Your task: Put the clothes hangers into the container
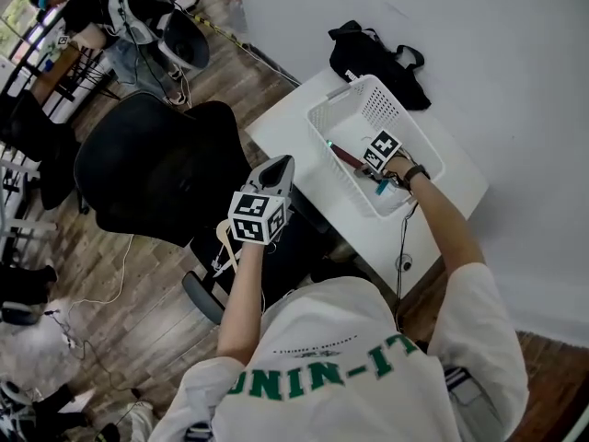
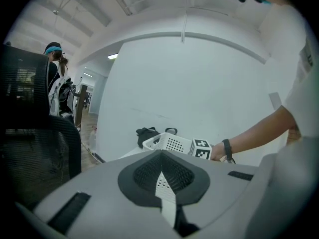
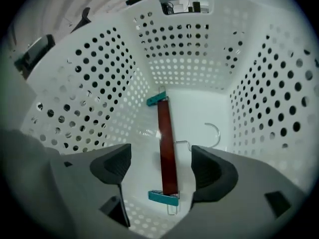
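Note:
A white perforated basket (image 1: 324, 118) stands on the white table (image 1: 281, 129). Inside it a brown wooden hanger (image 3: 167, 153) with teal clips and a wire hook lies along the basket's floor (image 3: 194, 108). My right gripper (image 3: 160, 159) points steeply down into the basket with its jaws wide apart; the hanger shows in the gap below them and neither pad touches it. From the head view the right gripper (image 1: 379, 168) sits over the hanger (image 1: 350, 159). My left gripper (image 1: 276, 175) hovers off the table's left edge, over the chair, shut and empty (image 2: 162, 156).
A black office chair (image 1: 166, 168) stands left of the table, just below my left gripper. A black bag (image 1: 382, 58) lies on the table by the white wall. Another person and cluttered gear are at the far upper left. Cables trail on the wooden floor.

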Demonstrator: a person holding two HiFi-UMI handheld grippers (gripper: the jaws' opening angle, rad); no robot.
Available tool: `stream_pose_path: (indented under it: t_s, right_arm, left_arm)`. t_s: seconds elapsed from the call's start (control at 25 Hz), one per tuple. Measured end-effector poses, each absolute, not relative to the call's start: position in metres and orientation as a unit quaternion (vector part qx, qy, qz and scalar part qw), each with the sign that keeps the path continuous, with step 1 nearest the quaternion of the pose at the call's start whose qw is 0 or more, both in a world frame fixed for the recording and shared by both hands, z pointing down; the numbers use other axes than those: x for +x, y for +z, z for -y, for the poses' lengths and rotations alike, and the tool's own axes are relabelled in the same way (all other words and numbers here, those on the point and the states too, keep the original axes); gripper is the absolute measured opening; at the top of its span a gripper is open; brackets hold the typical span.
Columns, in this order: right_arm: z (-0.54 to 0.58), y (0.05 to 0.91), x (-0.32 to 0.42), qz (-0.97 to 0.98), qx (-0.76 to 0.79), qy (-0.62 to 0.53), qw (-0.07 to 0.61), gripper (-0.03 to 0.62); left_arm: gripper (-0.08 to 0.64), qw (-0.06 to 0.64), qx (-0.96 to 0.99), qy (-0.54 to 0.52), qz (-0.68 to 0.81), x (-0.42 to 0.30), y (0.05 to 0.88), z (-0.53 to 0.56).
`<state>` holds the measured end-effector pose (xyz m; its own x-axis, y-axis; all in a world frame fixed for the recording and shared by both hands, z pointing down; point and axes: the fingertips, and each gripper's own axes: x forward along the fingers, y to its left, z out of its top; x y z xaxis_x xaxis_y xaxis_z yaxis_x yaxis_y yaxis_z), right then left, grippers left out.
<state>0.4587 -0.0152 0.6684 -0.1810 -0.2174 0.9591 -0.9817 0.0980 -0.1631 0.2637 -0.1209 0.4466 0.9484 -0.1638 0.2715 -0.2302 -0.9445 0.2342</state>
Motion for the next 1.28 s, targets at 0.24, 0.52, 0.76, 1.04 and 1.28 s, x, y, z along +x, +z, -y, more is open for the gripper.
stream_pose_path:
  t_s: [0.24, 0.52, 0.76, 1.04, 1.28]
  right_arm:
    - [0.022, 0.616, 0.456, 0.627, 0.523, 0.41, 0.408, 0.382]
    - [0.027, 0.544, 0.438, 0.647, 0.555, 0.338, 0.4, 0.365]
    - [0.029, 0.494, 0.4, 0.676, 0.551, 0.274, 0.405, 0.359]
    - [0.054, 0.448, 0.337, 0.722, 0.528, 0.212, 0.393, 0.348]
    - [0.085, 0.452, 0.251, 0.769, 0.461, 0.19, 0.401, 0.348]
  left_arm:
    - [0.003, 0.128, 0.978, 0.123, 0.107, 0.244, 0.444, 0.112]
    - [0.003, 0.128, 0.979, 0.103, 0.124, 0.206, 0.429, 0.111]
    - [0.004, 0.122, 0.979, 0.086, 0.138, 0.179, 0.418, 0.109]
    - [0.005, 0.12, 0.976, 0.07, 0.169, 0.137, 0.409, 0.112]
    - [0.003, 0.129, 0.965, 0.07, 0.218, 0.084, 0.418, 0.119]
